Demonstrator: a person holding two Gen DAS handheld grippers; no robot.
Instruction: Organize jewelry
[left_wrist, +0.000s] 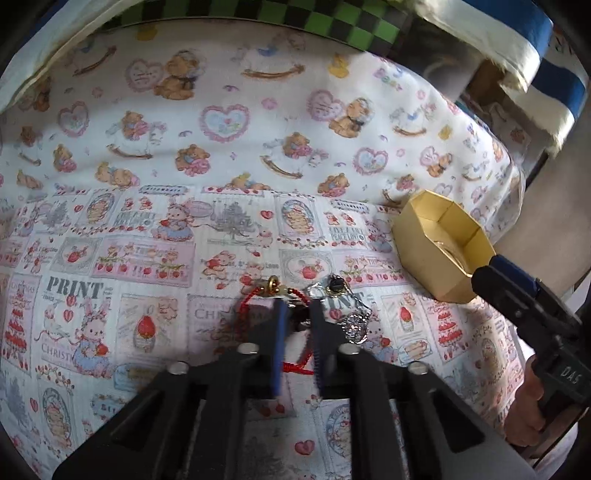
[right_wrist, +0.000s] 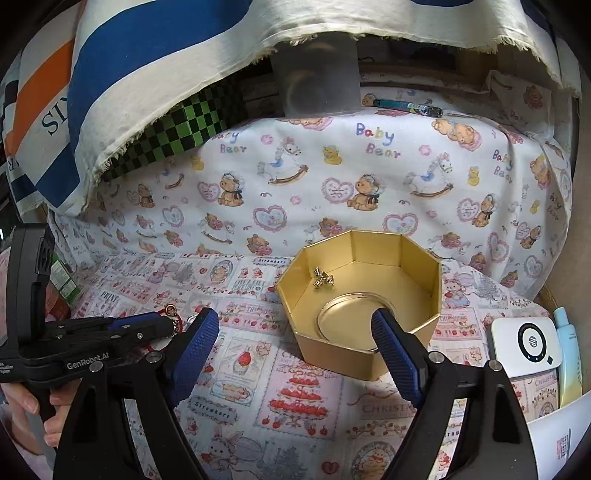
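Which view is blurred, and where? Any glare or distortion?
Left wrist view: motion blur on the left gripper fingers over the red cord bracelet, edges bent by the fisheye. Right wrist view: sharp, soft glare on the gold octagonal box wall, right gripper crisp, same fisheye bowing and dark corners.

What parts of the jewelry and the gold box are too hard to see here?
- Left wrist view: the red cord bracelet is partly hidden behind the left gripper.
- Left wrist view: the gold box floor is mostly hidden by its near wall.
- Right wrist view: the small gold pieces are too small to identify.
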